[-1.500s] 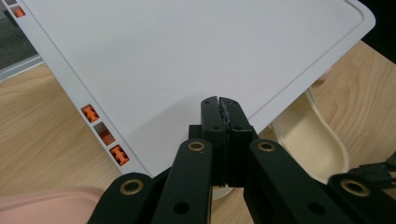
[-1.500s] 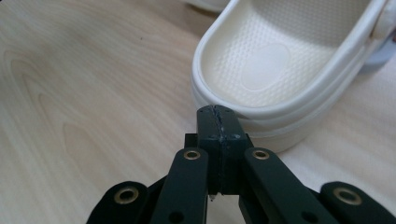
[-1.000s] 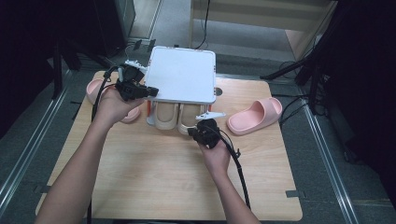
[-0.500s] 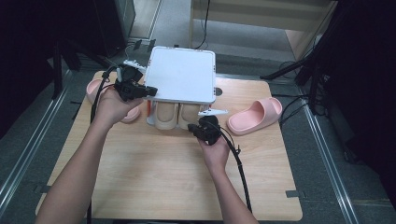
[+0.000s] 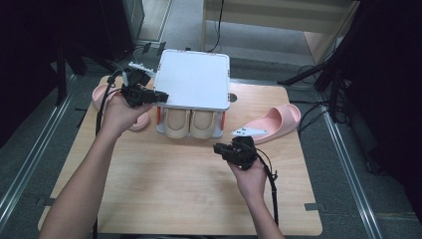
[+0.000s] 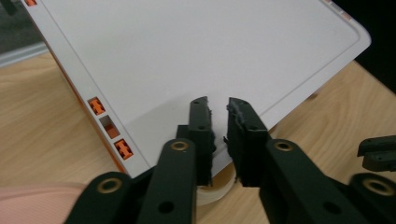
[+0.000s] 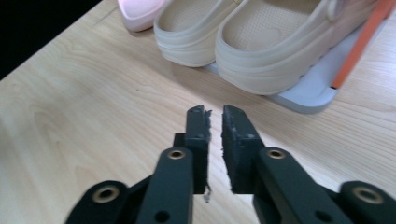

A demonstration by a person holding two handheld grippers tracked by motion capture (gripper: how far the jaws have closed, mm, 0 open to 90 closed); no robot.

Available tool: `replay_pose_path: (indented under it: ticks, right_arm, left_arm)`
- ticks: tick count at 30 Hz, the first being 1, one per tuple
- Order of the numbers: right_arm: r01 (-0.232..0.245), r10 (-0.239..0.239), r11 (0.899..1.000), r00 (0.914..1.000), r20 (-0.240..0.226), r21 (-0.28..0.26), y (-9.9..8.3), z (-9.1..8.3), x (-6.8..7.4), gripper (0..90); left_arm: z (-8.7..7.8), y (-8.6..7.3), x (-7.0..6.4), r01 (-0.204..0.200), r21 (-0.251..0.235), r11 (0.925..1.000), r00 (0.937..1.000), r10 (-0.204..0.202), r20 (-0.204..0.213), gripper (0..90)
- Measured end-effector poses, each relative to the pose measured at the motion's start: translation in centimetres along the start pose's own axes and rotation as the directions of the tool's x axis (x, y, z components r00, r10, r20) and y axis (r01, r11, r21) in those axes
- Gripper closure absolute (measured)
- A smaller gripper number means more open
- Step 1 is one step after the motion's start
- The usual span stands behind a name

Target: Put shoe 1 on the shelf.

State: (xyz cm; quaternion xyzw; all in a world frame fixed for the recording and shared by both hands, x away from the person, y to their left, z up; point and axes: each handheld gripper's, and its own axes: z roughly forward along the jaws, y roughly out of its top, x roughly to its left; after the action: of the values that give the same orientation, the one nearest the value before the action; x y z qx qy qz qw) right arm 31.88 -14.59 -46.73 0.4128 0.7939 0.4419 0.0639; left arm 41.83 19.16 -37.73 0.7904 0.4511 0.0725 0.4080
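My right gripper (image 7: 214, 116): jaws nearly closed, a thin gap between them, holding nothing, over bare table (image 5: 164, 184), near the heels of the beige shoes (image 7: 275, 42). My left gripper (image 6: 218, 109): jaws narrow, empty, at the left edge of the white rack (image 5: 194, 79) top. Beige shoes: side by side on the rack's lower shelf. Pink slipper (image 5: 273, 122): right of rack. Second pink slipper (image 5: 99, 94): left, behind my left hand.

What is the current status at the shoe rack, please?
Both hand-held grippers empty, jaws nearly closed. Left at shoe rack top; right facing beige clogs. Nothing blocking.
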Motion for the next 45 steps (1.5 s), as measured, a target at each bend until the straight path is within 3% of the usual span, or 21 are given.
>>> replay_pose_path:
  ticks: [1, 5, 7, 13, 20, 24, 28, 33, 36, 45]
  right_arm:
    - [0.014, -0.015, 1.000, 0.9998, 0.011, 0.016, 0.0, -1.2, 0.0, 71.5]
    - [0.045, -0.045, 0.999, 0.9987, 0.024, 0.007, 0.0, -2.7, -0.1, 63.8]
    - [0.041, -0.041, 0.999, 0.9990, 0.016, -0.001, -0.1, -3.9, -0.5, 57.5]
    - [0.037, -0.037, 0.999, 0.9993, -0.002, -0.007, 0.1, -5.1, -1.0, 54.0]
    - [0.049, -0.049, 0.999, 0.9973, -0.054, -0.004, 0.4, -5.5, -1.8, 51.4]
    - [0.068, -0.068, 0.998, 0.9959, -0.060, -0.004, 0.1, -5.6, -2.2, 51.4]
    - [0.072, -0.071, 0.997, 0.9948, -0.073, 0.001, -0.2, -5.4, -2.5, 51.5]
    - [0.075, -0.074, 0.997, 0.9933, -0.088, 0.003, -0.4, -5.1, -2.5, 51.5]
    - [0.077, -0.075, 0.997, 0.9919, -0.102, 0.019, -0.6, -4.5, -2.6, 51.5]
    - [0.081, -0.080, 0.997, 0.9918, -0.100, 0.015, -0.6, -4.0, -3.0, 51.6]
  left_arm:
    - [-0.1, 0.1, -0.1, 0.011, 0.007, 0.9999, 0.9999, -0.011, 0.000, 69.1]
    - [-0.4, 0.0, -0.5, -0.002, 0.018, 0.9998, 0.9998, 0.003, -0.017, 60.0]
    - [-0.9, -0.2, -1.0, -0.017, 0.005, 0.9998, 0.9995, 0.018, -0.028, 46.9]
    - [-2.3, -1.0, -1.5, -0.021, 0.010, 0.9997, 0.9992, 0.021, -0.033, 42.1]
    - [-4.8, -2.4, -1.4, -0.017, -0.010, 0.9998, 0.9969, 0.016, -0.076, 39.5]
    - [-6.4, -3.1, -1.0, 0.007, -0.038, 0.9993, 0.9968, -0.010, -0.079, 39.4]
    - [-7.1, -4.1, -0.2, 0.038, -0.048, 0.9981, 0.9929, -0.043, -0.111, 39.3]
    - [-7.3, -4.9, 0.9, 0.039, -0.065, 0.9971, 0.9941, -0.045, -0.099, 38.9]
    - [-7.2, -5.7, 2.0, 0.058, -0.056, 0.9968, 0.9875, -0.065, -0.144, 38.8]
    - [-6.5, -7.7, 5.2, 0.118, -0.062, 0.9910, 0.9766, -0.127, -0.173, 39.9]
